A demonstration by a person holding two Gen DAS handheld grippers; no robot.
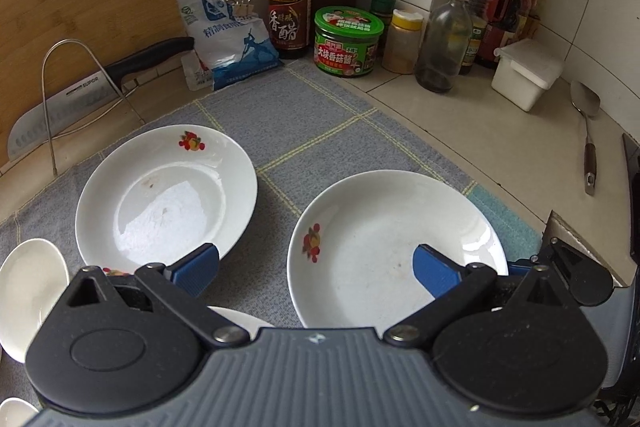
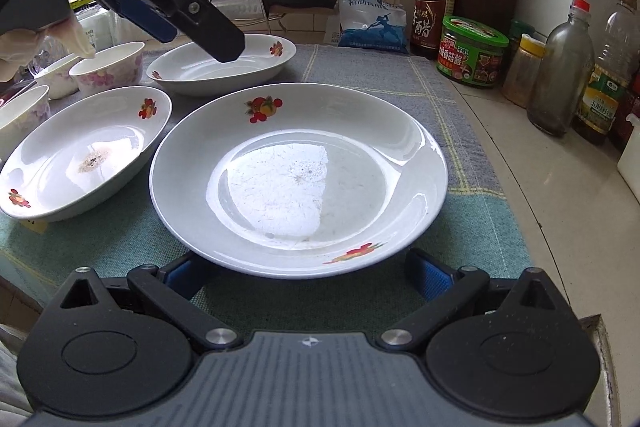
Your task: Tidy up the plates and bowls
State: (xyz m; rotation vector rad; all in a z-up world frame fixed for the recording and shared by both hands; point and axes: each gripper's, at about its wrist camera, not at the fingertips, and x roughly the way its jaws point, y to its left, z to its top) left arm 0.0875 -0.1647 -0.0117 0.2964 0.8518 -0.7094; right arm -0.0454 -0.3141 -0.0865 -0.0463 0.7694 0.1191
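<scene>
Counter, grey checked mat [image 2: 360, 75]. 3 shallow plates lie on it, none stacked: near plate [image 2: 298, 179], left plate [image 2: 80, 155], far plate [image 2: 224, 67]. All 3 carry fruit prints and all sit flat and apart from each other. 3 small bowls stand off the left end of the mat, close together; the rear pair, [image 2: 110, 67] and [image 2: 56, 77], look like they touch, and the third [image 2: 22, 113] sits nearer the camera. None nested.

Right gripper [image 2: 308, 277]: jaws spread wide, empty, low at the mat, straddling the near rim of the near plate. Contact with the rim not clear from this view.

Left gripper [image 1: 316, 269]: jaws also spread wide, empty. It hangs above the mat between the far plate [image 1: 166, 195] and the near plate [image 1: 396, 251]; from the right wrist view its fingers [image 2: 216, 31] point down toward the far plate without touching.

Progress, my reading: close to 0. Nothing gathered. Remaining: stack 3 plates, nest 3 bowls. Near plate looks like the first pick.

Clutter behind: a knife [image 1: 80, 91] on a wire rack, bottles, jars.
</scene>
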